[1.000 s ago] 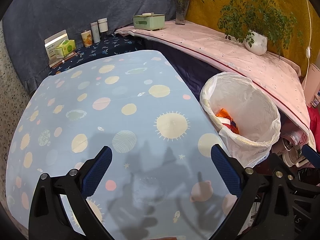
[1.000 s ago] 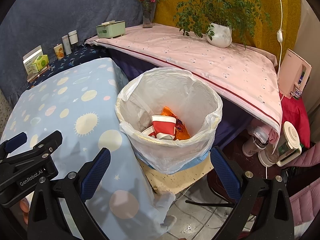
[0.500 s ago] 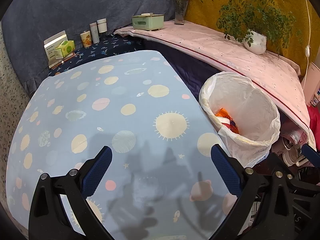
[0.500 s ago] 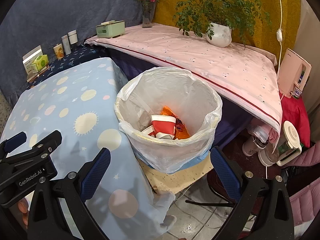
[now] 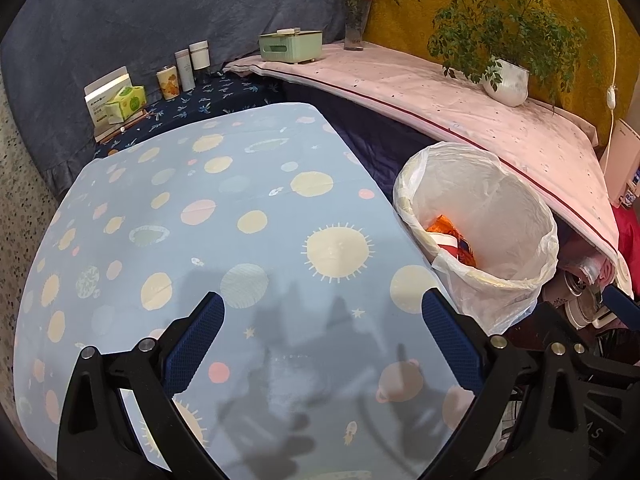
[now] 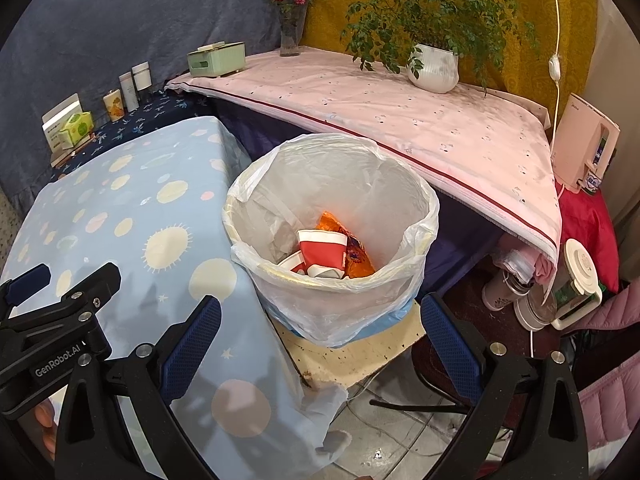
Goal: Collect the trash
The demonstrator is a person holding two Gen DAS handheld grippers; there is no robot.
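Hovering beside the trash bin (image 6: 332,240), we hold both claws spread wide with nothing between the fingers. Our left claw (image 5: 322,344) hangs over the worktop (image 5: 200,220) with the planet-print cloth, the bin just past its right edge. Our right claw (image 6: 320,338) points at the bin's near side. Inside the bin's white liner lie a red-and-white paper cup (image 6: 322,248) and an orange wrapper (image 6: 352,256), touching each other.
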